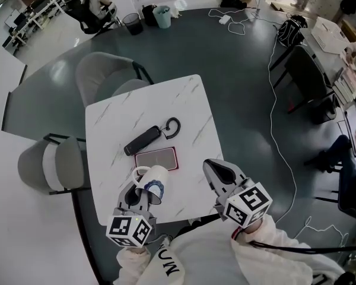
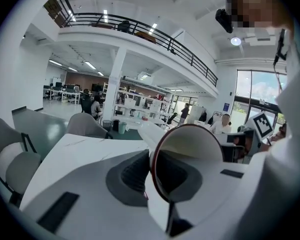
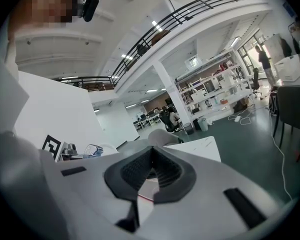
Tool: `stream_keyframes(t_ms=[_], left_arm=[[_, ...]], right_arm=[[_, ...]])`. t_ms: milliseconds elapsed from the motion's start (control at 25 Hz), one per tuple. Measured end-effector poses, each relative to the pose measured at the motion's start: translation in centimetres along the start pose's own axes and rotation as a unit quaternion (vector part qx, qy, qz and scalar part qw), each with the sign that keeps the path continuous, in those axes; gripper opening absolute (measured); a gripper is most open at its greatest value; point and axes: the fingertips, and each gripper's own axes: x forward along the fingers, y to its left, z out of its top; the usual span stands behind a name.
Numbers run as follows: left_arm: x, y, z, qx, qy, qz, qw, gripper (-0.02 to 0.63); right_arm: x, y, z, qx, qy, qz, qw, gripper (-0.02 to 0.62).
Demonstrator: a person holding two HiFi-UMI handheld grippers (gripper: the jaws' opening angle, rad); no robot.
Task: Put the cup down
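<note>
The left claw is closed on the rim of the cup and holds it tilted at the desk's near edge, just beside the phone. The right claw is closed and empty, at the near right corner.

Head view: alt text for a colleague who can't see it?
The left gripper grips a white ceramic mug with a blue pattern by its rim, over the near part of a square white marble-look table. Beyond it lie a red-edged flat slab and a black stick-shaped device with a loop. The right gripper hangs shut, empty.
</note>
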Motion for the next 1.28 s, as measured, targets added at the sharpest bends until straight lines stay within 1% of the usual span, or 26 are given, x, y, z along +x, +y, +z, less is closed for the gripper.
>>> stream_keyframes(t_ms=[320,520,800,1000,1120,1280], left_arm=[[3.6,1.5,-1.5,0.014,0.054,0.016,0.9983,0.04],[5.6,2.6,-2.5,0.009,0.092,0.031,0.9952,0.04],[7.9,3.7,-4.3,0.011,0.13,0.036,0.9908,0.04],[9.2,4.9,-6.2,0.01,0.162,0.048,0.9856,0.04],[9.9,5.3,-7.5,0.0,0.187,0.046,0.9813,0.041],[10.9,6.0,-8.6,0.003,0.214,0.049,0.9755,0.04]], right_arm=[[1.3,-2.9,0.4,0.005,0.004,-0.015,1.0,0.004],[1.9,-4.2,0.7,0.011,0.006,-0.021,1.0,0.005],[2.3,-6.1,0.8,0.017,0.008,-0.033,0.999,0.004],[2.4,-7.2,0.6,0.02,0.01,-0.043,0.999,0.004],[2.2,-7.8,0.4,0.024,0.011,-0.047,0.999,0.004],[2.4,-8.4,0.3,0.029,0.014,-0.055,0.998,0.005]])
